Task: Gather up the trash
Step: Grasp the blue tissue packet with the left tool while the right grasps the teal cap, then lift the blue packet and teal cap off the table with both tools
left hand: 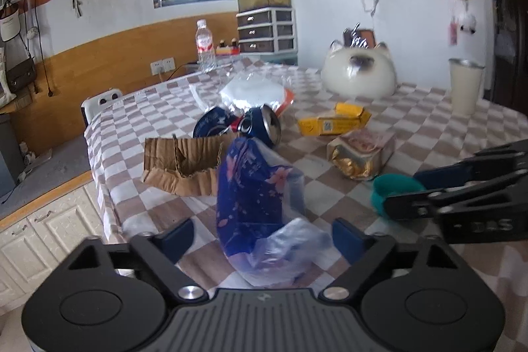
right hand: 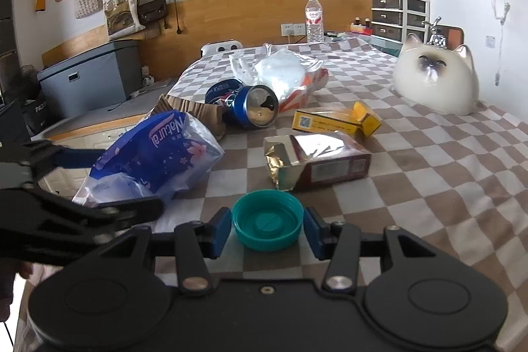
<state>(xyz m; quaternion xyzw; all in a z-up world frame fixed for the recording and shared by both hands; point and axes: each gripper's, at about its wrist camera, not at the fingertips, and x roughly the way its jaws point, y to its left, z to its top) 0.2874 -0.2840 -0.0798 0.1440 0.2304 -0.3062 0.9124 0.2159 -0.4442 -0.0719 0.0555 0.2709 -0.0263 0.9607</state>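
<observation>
A blue flowered plastic wrapper (left hand: 257, 193) lies near the table's front edge between the fingers of my left gripper (left hand: 262, 236). A gap shows beside its left pad, so it stands open. My right gripper (right hand: 267, 231) is shut on a teal bottle cap (right hand: 267, 220), with both pads against its rim. The left wrist view has the cap (left hand: 386, 187) at the right. Further back lie a crushed blue can (right hand: 254, 111), torn cardboard (left hand: 181, 167), a yellow box (right hand: 336, 121), a gold-foil carton (right hand: 316, 160) and a clear plastic bag (right hand: 283, 75).
A checkered cloth (right hand: 445, 187) covers the table, whose left edge drops to white cabinets (left hand: 49, 226). A white cat-shaped ornament (right hand: 435, 78), a pale cup (left hand: 465, 84) and a water bottle (right hand: 314, 18) stand at the back.
</observation>
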